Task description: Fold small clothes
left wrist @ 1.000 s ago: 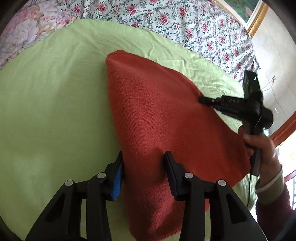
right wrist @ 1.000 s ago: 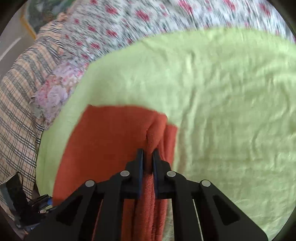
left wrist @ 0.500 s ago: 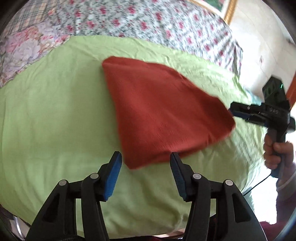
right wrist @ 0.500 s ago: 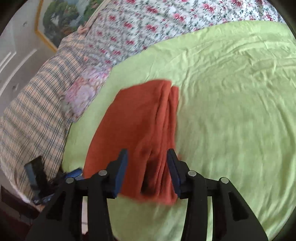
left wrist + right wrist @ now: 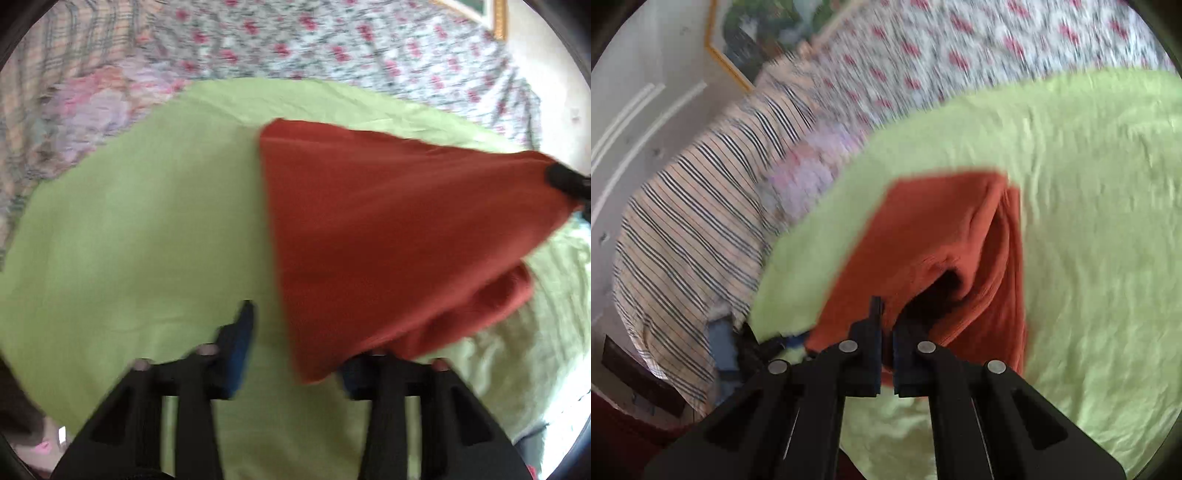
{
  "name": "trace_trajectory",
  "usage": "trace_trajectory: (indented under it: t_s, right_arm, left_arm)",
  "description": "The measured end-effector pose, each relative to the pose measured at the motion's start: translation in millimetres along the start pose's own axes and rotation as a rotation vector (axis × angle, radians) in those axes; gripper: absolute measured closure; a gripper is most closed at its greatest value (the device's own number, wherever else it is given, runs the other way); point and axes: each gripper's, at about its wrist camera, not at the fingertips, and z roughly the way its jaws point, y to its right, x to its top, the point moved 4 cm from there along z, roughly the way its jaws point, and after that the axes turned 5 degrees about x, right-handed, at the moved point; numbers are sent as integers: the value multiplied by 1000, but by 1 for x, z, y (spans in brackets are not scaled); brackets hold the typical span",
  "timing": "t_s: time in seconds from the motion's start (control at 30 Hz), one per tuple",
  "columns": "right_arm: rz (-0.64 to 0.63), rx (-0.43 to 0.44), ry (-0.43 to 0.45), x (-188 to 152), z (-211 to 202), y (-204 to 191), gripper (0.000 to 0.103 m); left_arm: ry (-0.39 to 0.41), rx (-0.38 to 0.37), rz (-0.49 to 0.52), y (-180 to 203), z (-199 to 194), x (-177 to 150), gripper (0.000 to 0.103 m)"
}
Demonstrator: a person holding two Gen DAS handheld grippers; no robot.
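Left wrist view: rust-red knitted cloth (image 5: 388, 236) drapes over the right finger of the left gripper (image 5: 295, 350), whose jaws have just been closing but grip nothing; its far corner is lifted off the lime-green sheet (image 5: 129, 240). Blur hides detail.

Right wrist view: right gripper (image 5: 885, 332), just closed, pinches the cloth's edge; no writing is legible.
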Motion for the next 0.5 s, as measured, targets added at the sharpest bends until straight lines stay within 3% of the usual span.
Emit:
trace_trajectory:
  t_s: [0.17,0.33,0.5]
  right_arm:
    - [-82,-177,-86,-16,9,14,99]
    - [-66,-273,-145,-43,20,46,99]
    - [-45,-296,-160,-49,23,62,99]
  left_arm:
    - [5,48,28,7,-10,-13,93]
    - [43,83,66,18,-31,-14,98]
    - [-20,85,70,17,-13,-25,98]
